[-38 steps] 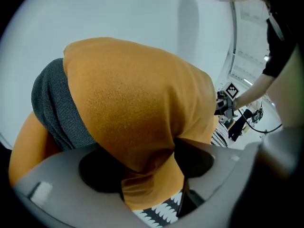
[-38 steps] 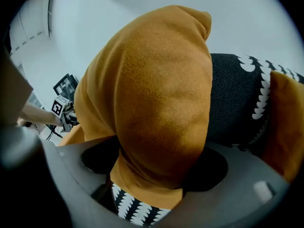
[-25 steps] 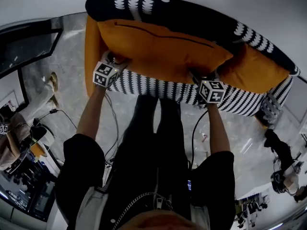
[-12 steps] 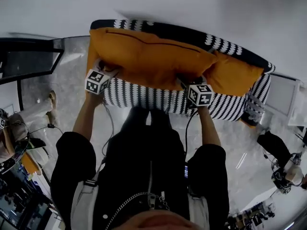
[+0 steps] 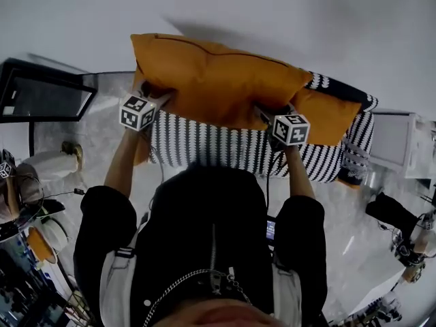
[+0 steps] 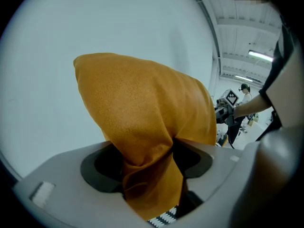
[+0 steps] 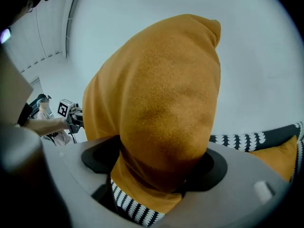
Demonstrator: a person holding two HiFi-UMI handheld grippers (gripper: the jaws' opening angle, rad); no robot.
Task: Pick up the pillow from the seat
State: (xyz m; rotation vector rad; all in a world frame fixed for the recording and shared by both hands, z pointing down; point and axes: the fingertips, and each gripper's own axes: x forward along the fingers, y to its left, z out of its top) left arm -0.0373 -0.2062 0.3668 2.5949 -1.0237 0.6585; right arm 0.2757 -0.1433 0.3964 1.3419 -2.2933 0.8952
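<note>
Head view dim and underexposed. Heavy fisheye, straight lines bend toward the edges. Pale wall [image 5: 286,12] evenly lit, with a soft shadow just above the orange pillow [image 5: 218,80]. Black jacket [image 5: 204,237] loses detail in the dark. Both gripper views are brighter, wall nearly washed out, black vignette at the corners. Ceiling strip light [image 6: 260,56] glares at right in the left gripper view. Pillow fabric sharp, grain visible.

Plain white wall [image 5: 272,5], glossy grey floor [image 5: 95,142], black-framed glass panel [image 5: 41,101]

We are seeing a spare cushion [image 5: 334,114] (orange) lying at right, a white box [image 5: 398,142] standing beyond it.
</note>
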